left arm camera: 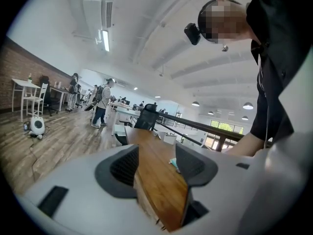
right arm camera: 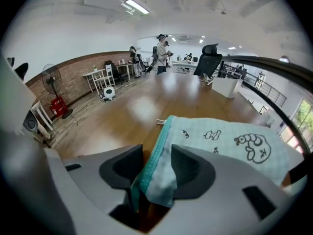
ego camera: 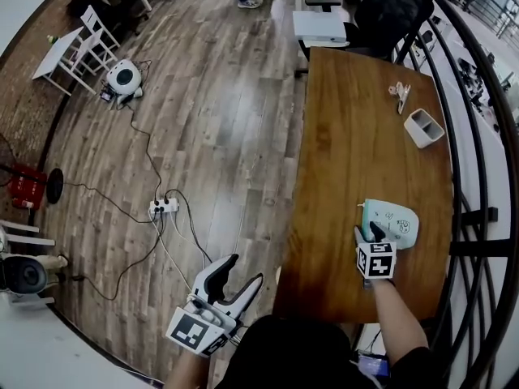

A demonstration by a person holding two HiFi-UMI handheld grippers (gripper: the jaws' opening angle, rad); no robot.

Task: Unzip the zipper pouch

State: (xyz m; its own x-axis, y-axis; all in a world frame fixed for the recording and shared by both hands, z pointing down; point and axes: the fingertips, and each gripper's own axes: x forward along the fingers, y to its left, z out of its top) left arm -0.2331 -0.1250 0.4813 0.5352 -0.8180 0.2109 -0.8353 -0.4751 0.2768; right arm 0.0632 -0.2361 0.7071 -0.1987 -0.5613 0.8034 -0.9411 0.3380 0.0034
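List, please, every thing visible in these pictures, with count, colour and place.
table: one, brown wood, right of head view
zipper pouch: one, pale mint with drawings, table's near end
small tub: one, white, table's far right part
small pale object: one, pinkish, beyond the tub
office chair: one, black, table's far end
power strip: one, white, on the floor
round device: one, white, on the floor, far left
railing: one, black, along the table's right
left gripper: one, white, jaws apart, empty, off the table's left
right gripper: one, white, pouch's near corner between its jaws
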